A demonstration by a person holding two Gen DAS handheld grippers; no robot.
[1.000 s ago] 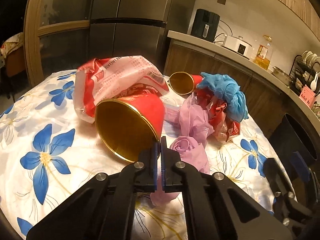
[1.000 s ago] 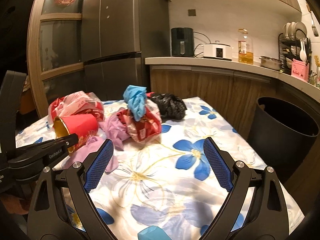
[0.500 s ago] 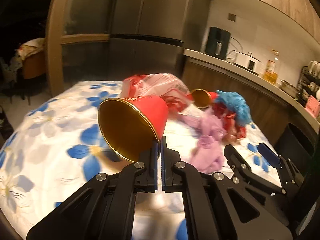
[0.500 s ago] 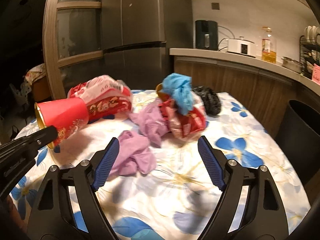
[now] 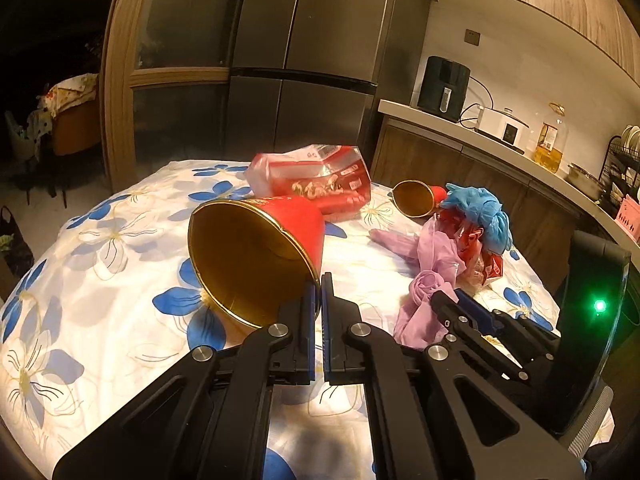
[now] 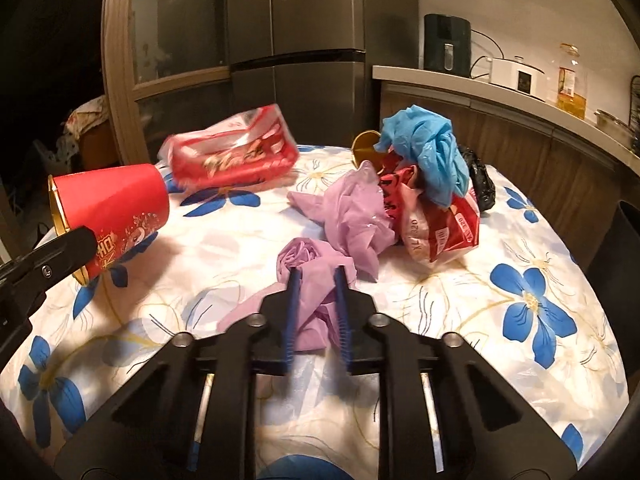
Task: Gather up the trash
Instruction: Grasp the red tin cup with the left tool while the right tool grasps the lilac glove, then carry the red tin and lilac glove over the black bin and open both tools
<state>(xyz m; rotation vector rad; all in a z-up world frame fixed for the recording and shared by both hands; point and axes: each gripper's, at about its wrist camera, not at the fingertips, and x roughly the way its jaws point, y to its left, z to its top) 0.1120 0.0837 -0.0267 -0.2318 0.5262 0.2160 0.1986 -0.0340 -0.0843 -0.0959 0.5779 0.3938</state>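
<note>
Moved: your right gripper is now closing its jaws around the purple bag.
Left gripper: you are pinching the red cup rim, lifting it for binning.

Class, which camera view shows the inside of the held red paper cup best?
The left wrist view: the red paper cup faces it, its gold interior open. The right wrist view shows only its red outside and rim edge.

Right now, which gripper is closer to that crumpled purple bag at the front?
Right. The right gripper is closing around the purple bag; the left gripper is off to the side, clamped on the red cup.
</note>
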